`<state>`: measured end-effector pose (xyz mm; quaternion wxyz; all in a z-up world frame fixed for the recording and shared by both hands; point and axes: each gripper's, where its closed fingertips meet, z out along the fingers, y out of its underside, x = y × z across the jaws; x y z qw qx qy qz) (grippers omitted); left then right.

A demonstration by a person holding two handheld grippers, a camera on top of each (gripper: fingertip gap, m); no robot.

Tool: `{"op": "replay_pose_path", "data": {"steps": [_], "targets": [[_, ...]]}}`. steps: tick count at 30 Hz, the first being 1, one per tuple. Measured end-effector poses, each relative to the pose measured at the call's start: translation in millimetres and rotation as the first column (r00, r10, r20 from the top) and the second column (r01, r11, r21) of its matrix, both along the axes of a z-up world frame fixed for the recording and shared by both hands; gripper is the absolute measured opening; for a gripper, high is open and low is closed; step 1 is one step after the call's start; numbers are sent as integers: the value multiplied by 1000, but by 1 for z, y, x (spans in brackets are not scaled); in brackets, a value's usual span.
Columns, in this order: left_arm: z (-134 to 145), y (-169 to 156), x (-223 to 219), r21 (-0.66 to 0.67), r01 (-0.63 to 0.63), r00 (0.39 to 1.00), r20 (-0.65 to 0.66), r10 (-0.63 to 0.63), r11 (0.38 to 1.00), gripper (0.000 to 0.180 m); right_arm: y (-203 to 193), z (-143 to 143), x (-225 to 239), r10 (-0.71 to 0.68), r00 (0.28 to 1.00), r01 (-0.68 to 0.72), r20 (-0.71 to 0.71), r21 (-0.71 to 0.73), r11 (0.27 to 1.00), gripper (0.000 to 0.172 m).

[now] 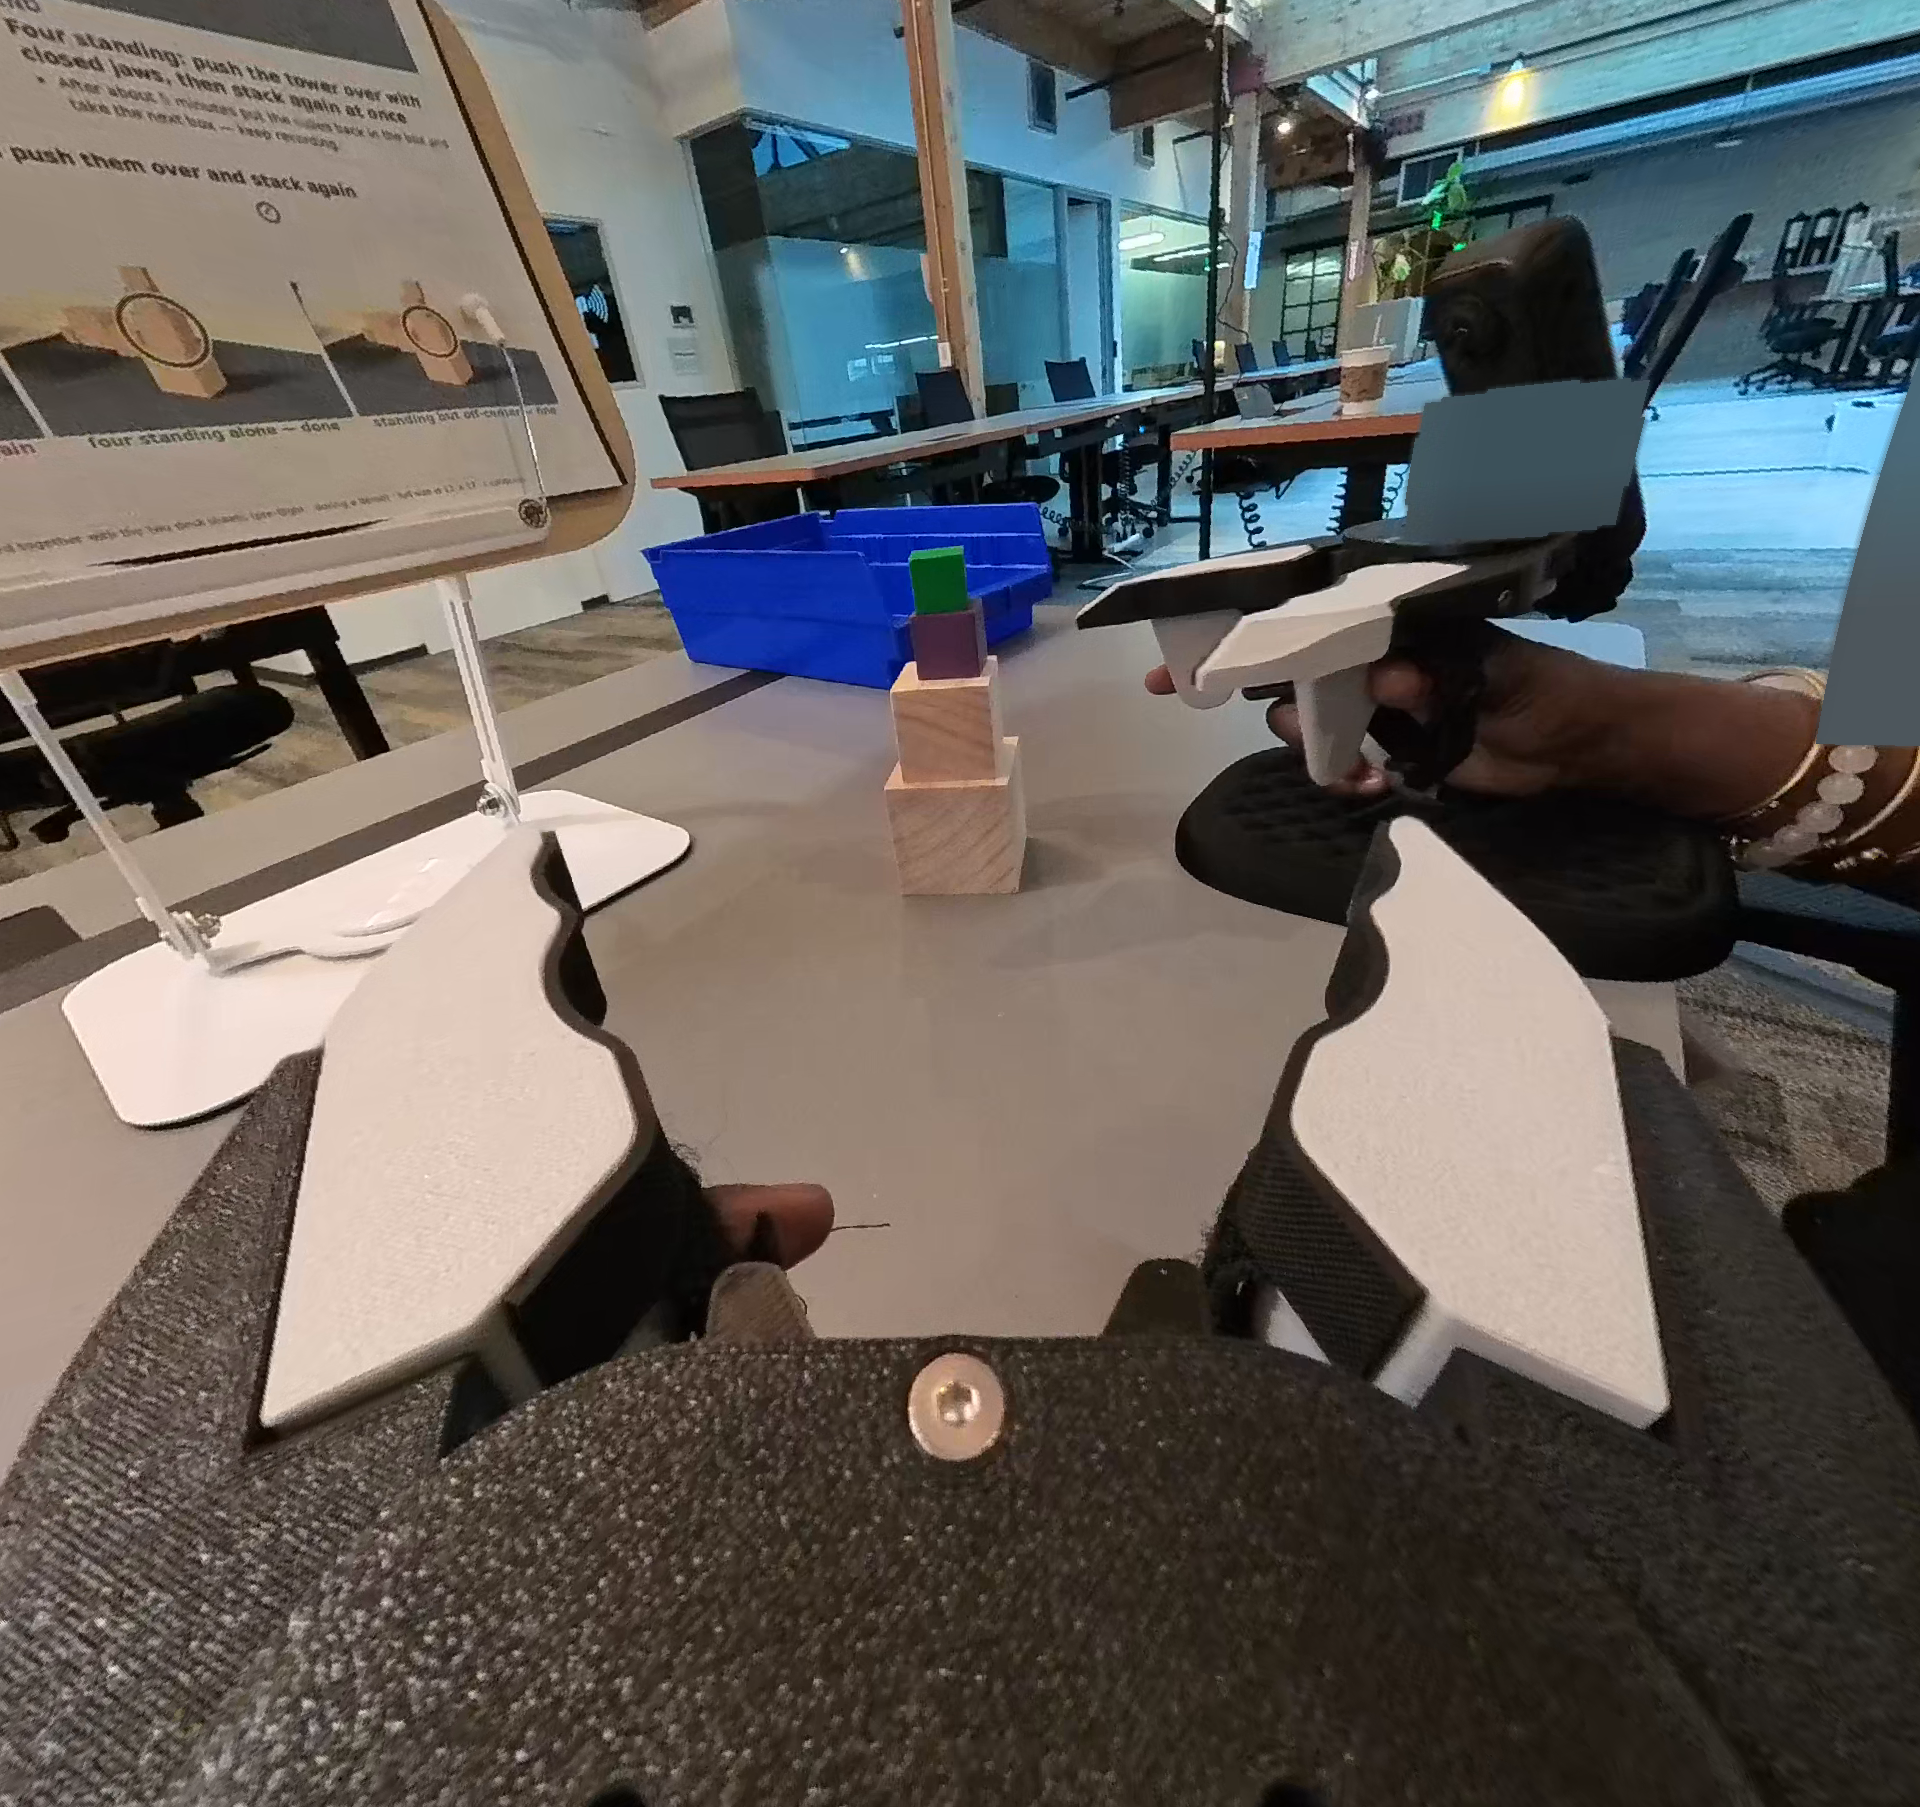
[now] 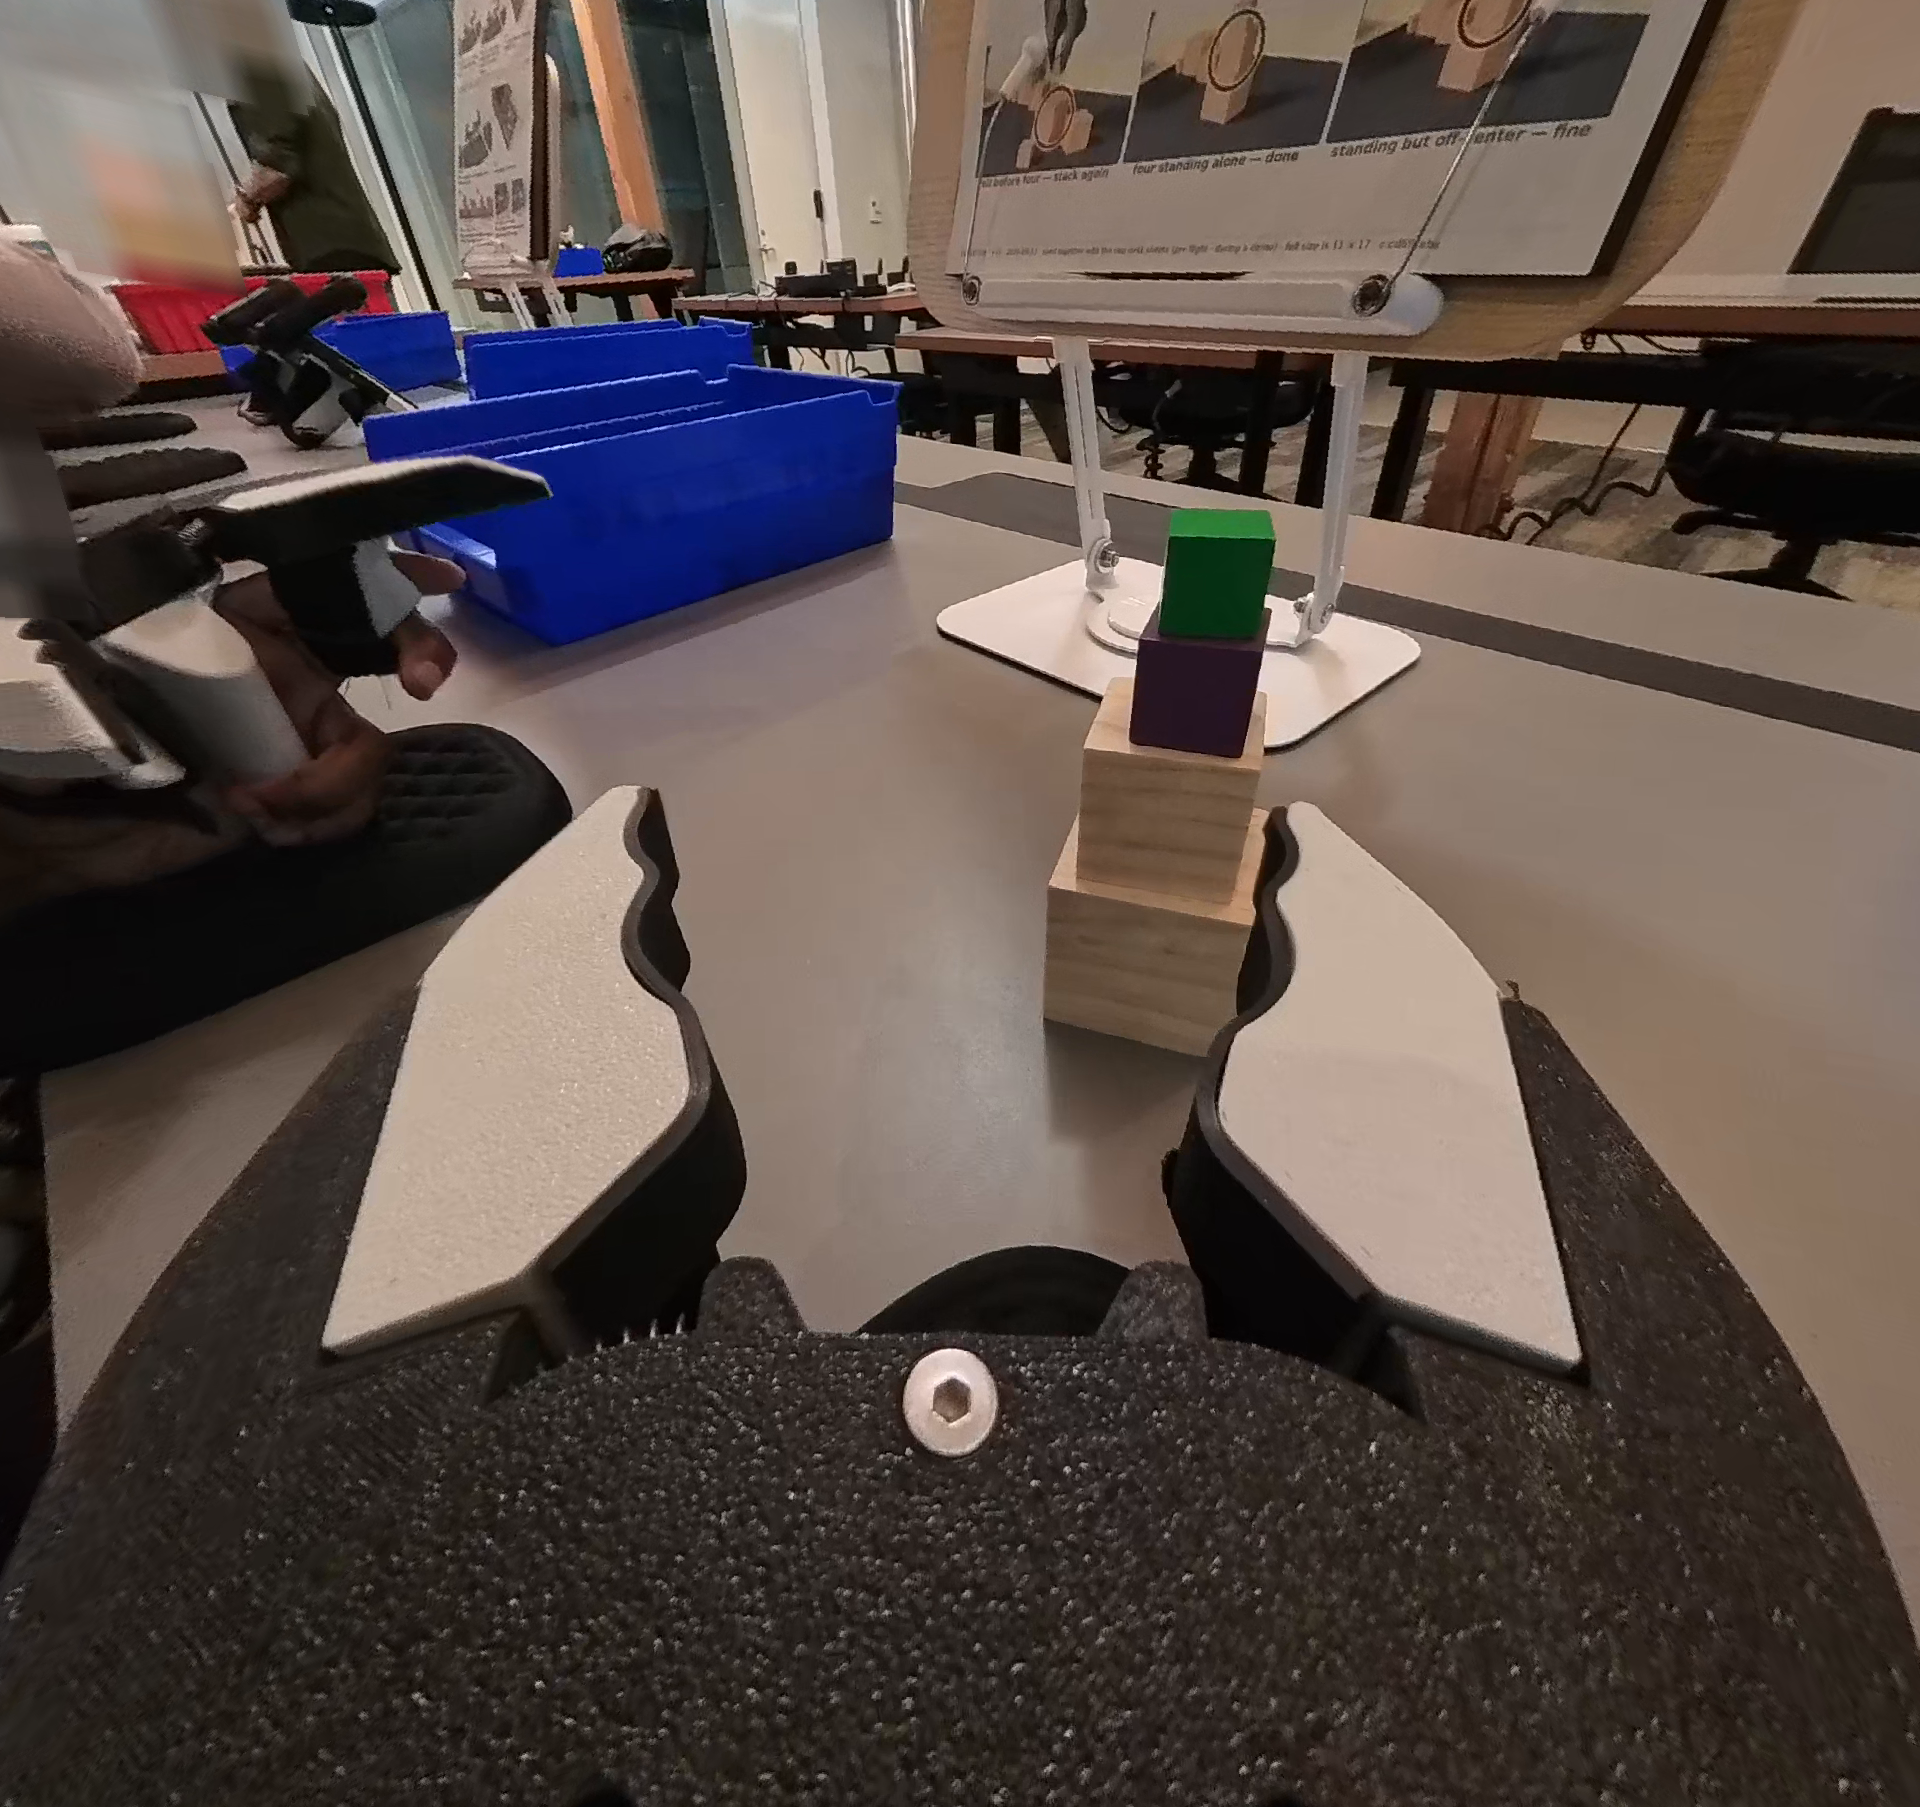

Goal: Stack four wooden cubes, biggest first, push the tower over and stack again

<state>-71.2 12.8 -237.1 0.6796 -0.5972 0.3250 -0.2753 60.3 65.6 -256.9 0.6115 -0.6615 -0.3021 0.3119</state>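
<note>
Left gripper (image 1: 971, 838) hangs low over the grey table (image 1: 935, 1134) with its two white fingers spread wide apart and nothing between them. It points at a little tower that stands out in front, well past the fingertips. The tower has four blocks: a big wooden cube (image 1: 956, 832) at the bottom, a smaller wooden cube (image 1: 943, 723) on it, then a purple cube (image 1: 948, 643), then a green cube (image 1: 938, 581) on top. The blocks sit a bit crooked, each one off to one side, but the tower stands by itself and nothing touches it. The right gripper (image 2: 964, 810) is open too, and empty. In its own view the tower seems close to one finger, but the left wrist view shows it up in the air and off to the side of the tower, with a clear gap. A hand (image 1: 1538, 718) holds its handle just above a black padded rest (image 1: 1299, 843), and the wrist wears bead bracelets. Behind the tower lies a blue bin (image 1: 790, 614). Near it stands a picture board (image 1: 260, 251) on a white stand (image 1: 613, 838).
</note>
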Motion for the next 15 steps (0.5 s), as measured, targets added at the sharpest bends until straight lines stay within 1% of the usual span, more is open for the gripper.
{"op": "replay_pose_path", "data": {"steps": [3,5,8,10,11,13,14,15], "targets": [[-1,1,0,-9,2,1000,-2,-2,1000,137,-2,6,2,18,999,-17,-33,9,1000,105],[-2,0,1,-8,3,1000,-7,-3,1000,137,-1,10,7,15,999,-16,-36,-10,1000,105],[-3,1,1,-9,-2,1000,-15,2,1000,137,1,23,20,11,1000,-11,22,-3,1000,105],[-4,1,2,-17,2,1000,-19,-2,1000,137,5,31,32,7,995,-8,95,8,1000,101],[-4,2,2,-19,1,1000,-20,-1,1000,137,6,32,37,23,989,-24,143,7,1000,96],[-4,1,2,-17,3,1000,-20,-3,1000,138,10,31,48,73,964,-76,254,4,997,77],[-4,2,2,-17,0,1000,-21,0,1000,138,12,29,53,98,946,-106,309,9,994,62],[-4,2,2,-17,-1,1000,-21,1,1000,138,14,26,59,135,922,-147,362,6,989,42]]}}
